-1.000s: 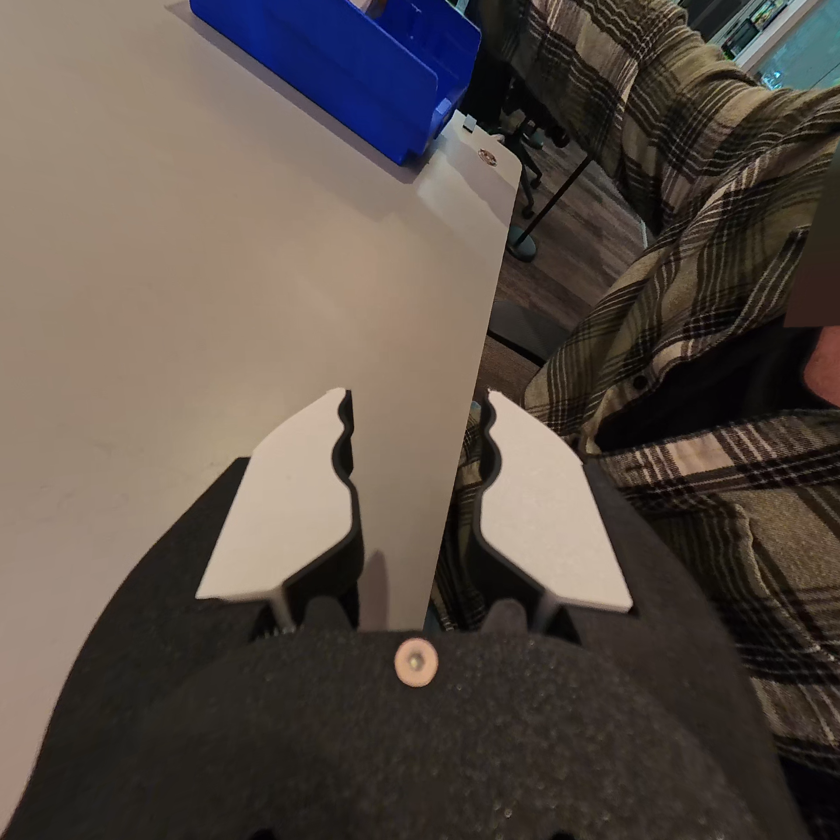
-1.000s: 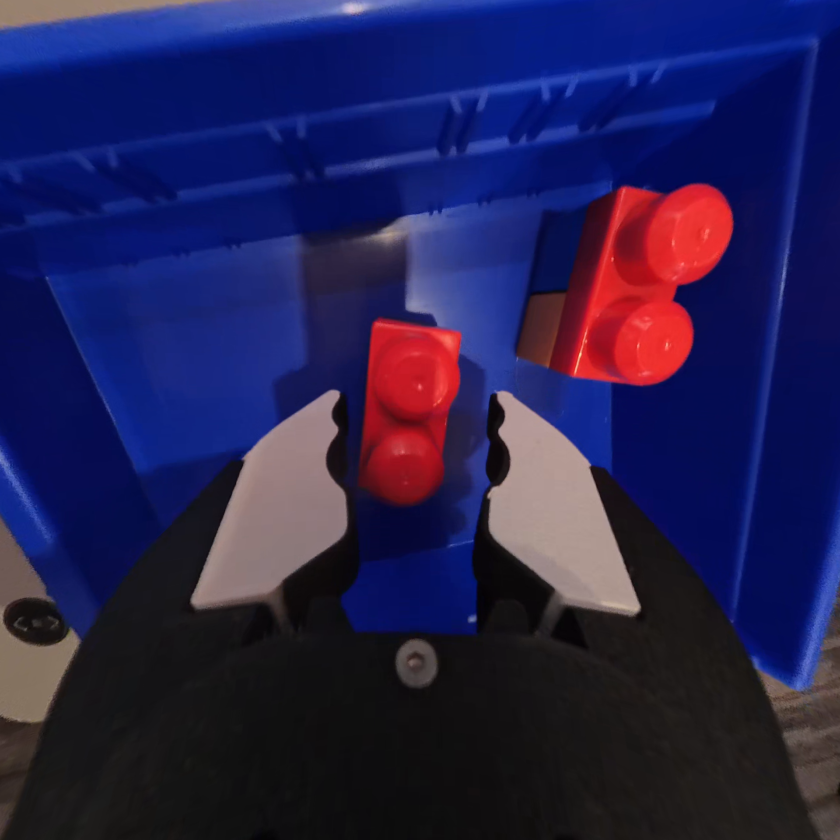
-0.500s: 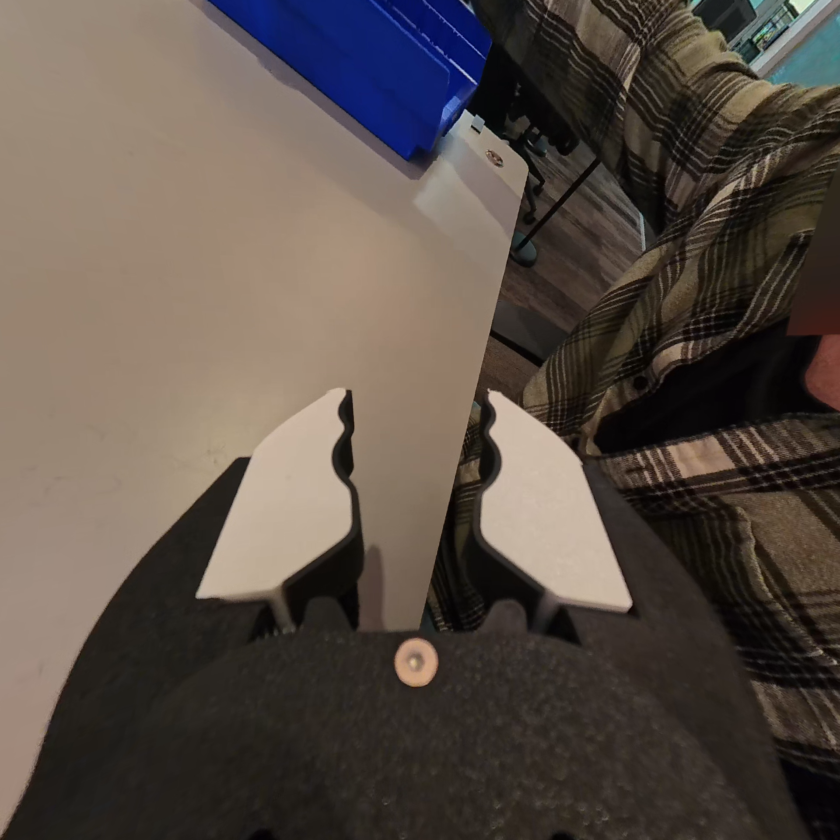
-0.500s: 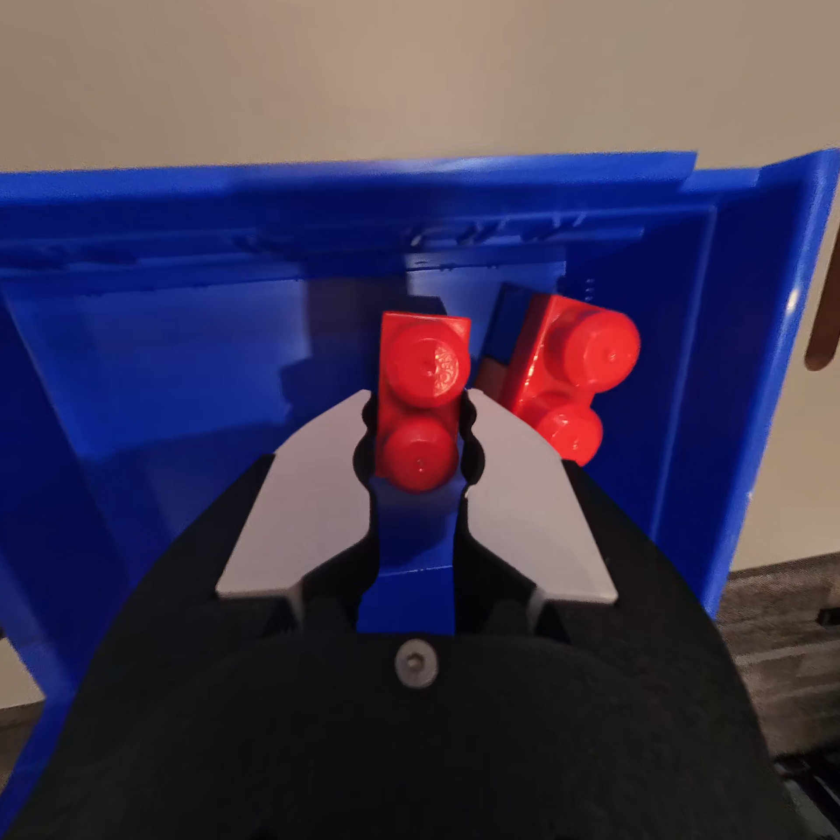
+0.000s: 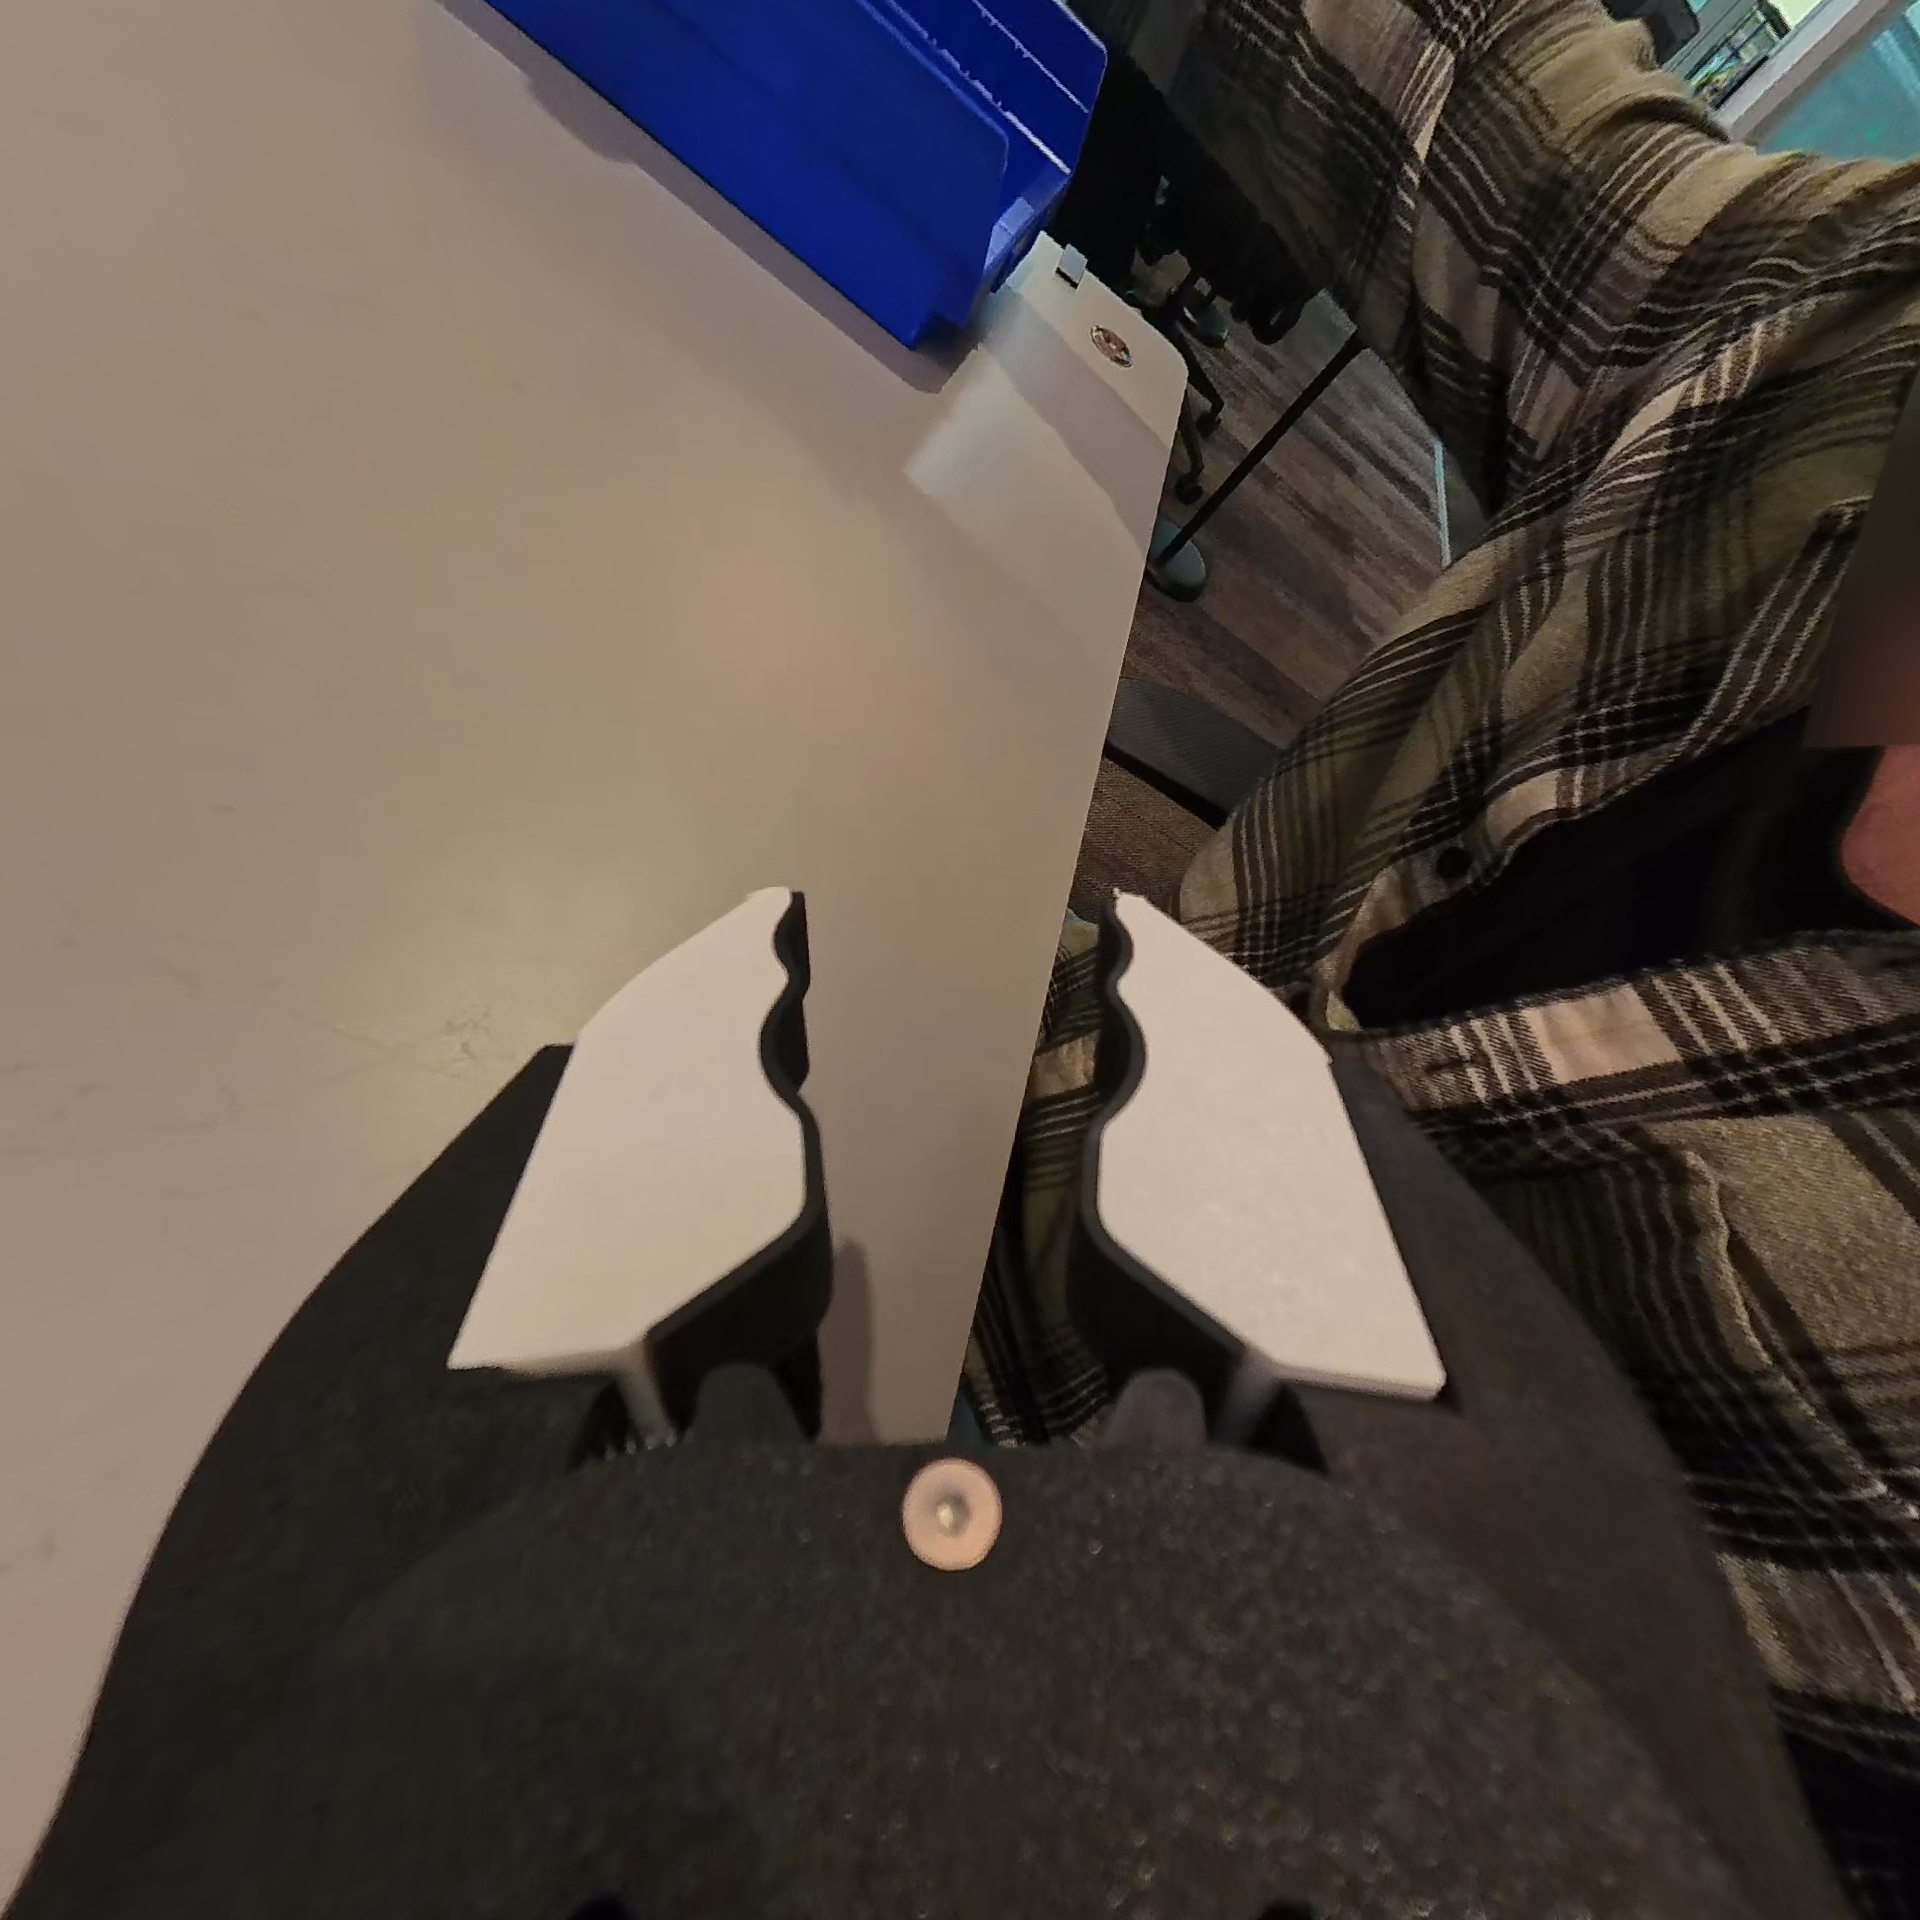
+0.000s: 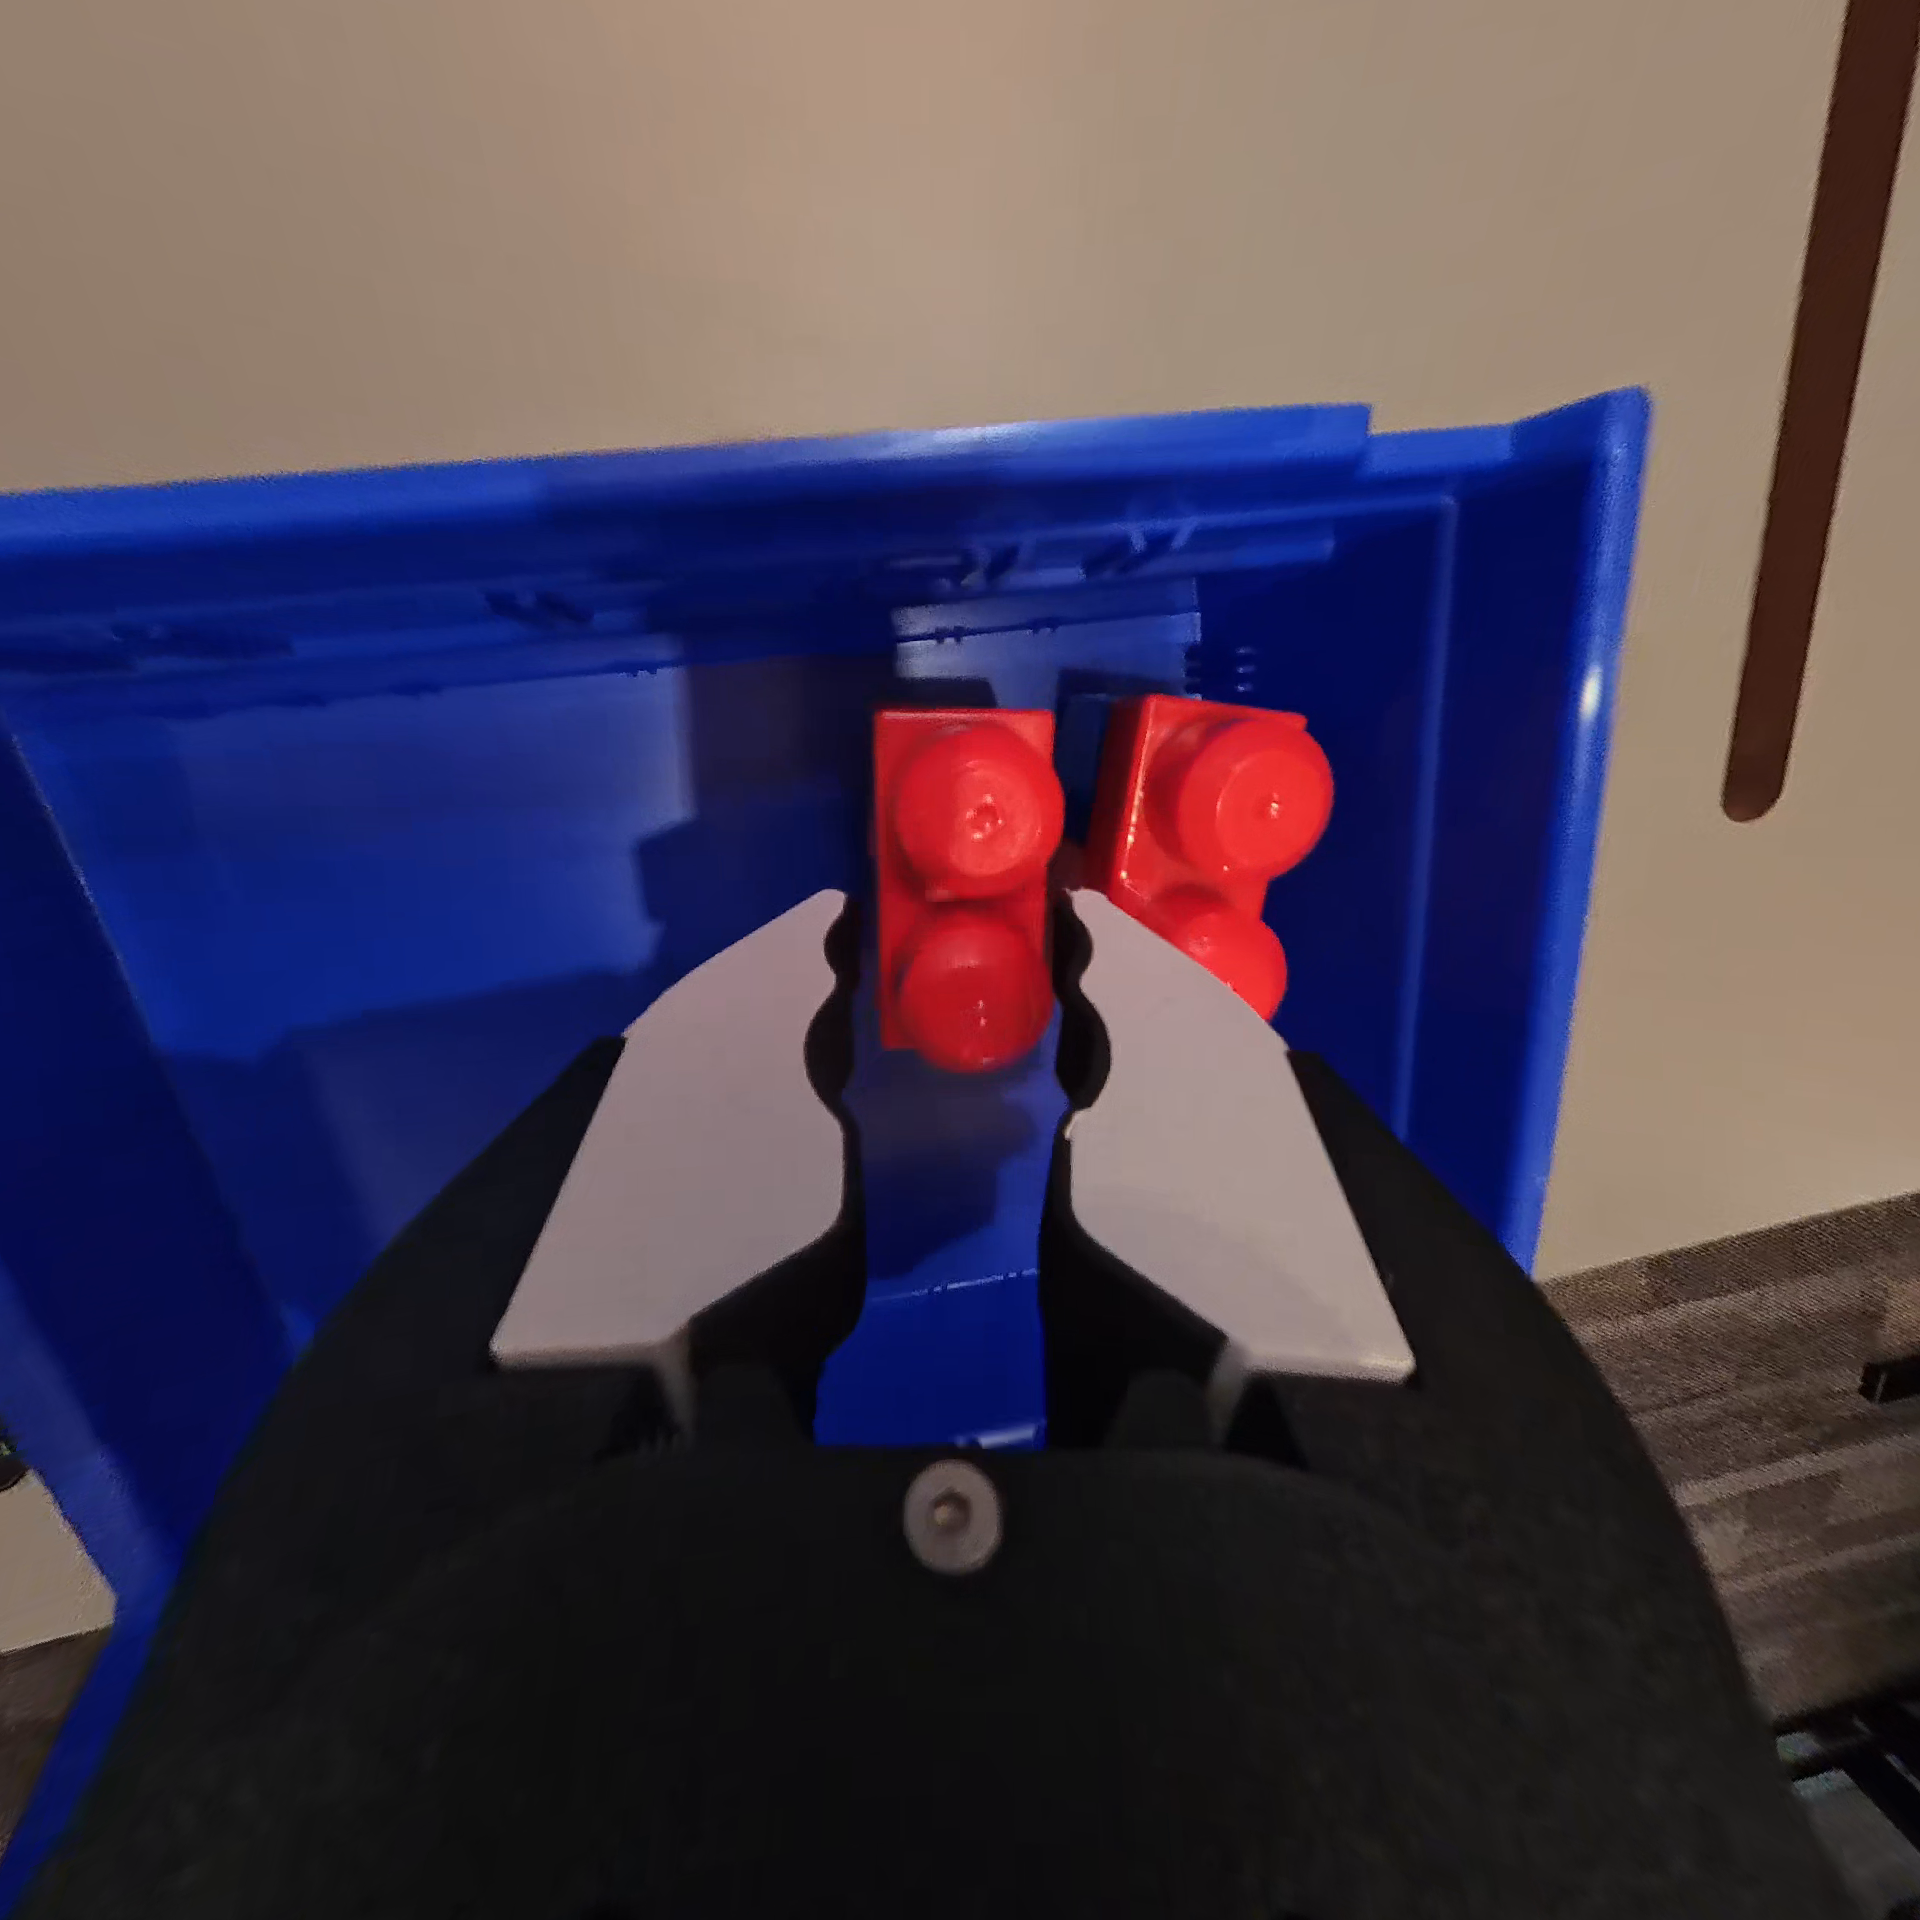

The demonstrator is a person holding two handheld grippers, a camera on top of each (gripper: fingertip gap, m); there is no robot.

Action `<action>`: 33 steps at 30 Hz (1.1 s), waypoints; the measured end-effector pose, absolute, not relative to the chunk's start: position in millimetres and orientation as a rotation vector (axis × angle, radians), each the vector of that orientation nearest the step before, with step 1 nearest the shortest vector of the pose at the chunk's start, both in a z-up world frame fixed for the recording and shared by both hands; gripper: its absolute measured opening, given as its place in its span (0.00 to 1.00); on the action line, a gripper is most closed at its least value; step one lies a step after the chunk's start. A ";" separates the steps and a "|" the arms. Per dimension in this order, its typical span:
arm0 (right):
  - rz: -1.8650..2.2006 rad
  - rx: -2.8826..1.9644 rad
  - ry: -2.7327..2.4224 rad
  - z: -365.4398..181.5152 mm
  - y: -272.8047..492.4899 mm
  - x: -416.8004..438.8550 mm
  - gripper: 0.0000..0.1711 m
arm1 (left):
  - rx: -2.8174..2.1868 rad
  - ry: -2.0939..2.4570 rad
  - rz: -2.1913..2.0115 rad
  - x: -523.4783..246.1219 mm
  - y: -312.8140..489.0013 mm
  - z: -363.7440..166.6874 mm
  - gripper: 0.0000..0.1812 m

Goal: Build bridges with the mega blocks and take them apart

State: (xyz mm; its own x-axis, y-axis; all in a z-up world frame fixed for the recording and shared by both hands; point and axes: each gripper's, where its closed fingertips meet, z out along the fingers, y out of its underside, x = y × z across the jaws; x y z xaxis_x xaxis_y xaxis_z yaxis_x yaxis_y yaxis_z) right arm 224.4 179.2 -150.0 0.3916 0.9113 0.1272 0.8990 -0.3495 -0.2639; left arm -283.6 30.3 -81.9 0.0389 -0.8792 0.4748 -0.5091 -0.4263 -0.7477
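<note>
My right gripper (image 6: 958,914) is shut on a red two-stud block (image 6: 961,831) and holds it above the floor of the blue bin (image 6: 364,935). A second red two-stud block (image 6: 1205,821) lies just right of it in the bin, partly hidden behind my right finger, with a blue part showing behind it. My left gripper (image 5: 951,914) is open and empty. It hovers over the front edge of the pale table (image 5: 416,520), far from the bin (image 5: 831,135), whose outer wall shows at the top.
A person in a plaid shirt (image 5: 1558,727) sits close on the right of the left wrist view, beyond the table edge. The bin sits near the table's corner (image 5: 1101,353). A brown strap-like thing (image 6: 1808,416) hangs at the right of the right wrist view.
My right gripper closed on the red block and lifted it up and back from the bin floor. My left gripper stayed open and shifted only slightly.
</note>
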 end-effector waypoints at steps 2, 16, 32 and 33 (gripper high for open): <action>0.042 -2.358 -1.571 -141.4 178.3 226.5 0.20 | -1.945 1.400 -1.354 -284.4 29.9 -82.2 0.29; -0.042 -2.137 -0.899 -18.6 143.1 166.5 0.42 | -1.915 1.168 -1.345 -324.1 56.0 -82.1 0.33; 0.360 -1.971 -0.642 -28.7 24.4 -15.6 0.39 | -2.182 0.644 -0.663 -574.7 225.5 -41.8 0.35; 0.380 -1.965 -0.633 -33.3 22.2 -23.5 0.39 | -2.198 0.621 -0.672 -580.5 235.3 -43.2 0.35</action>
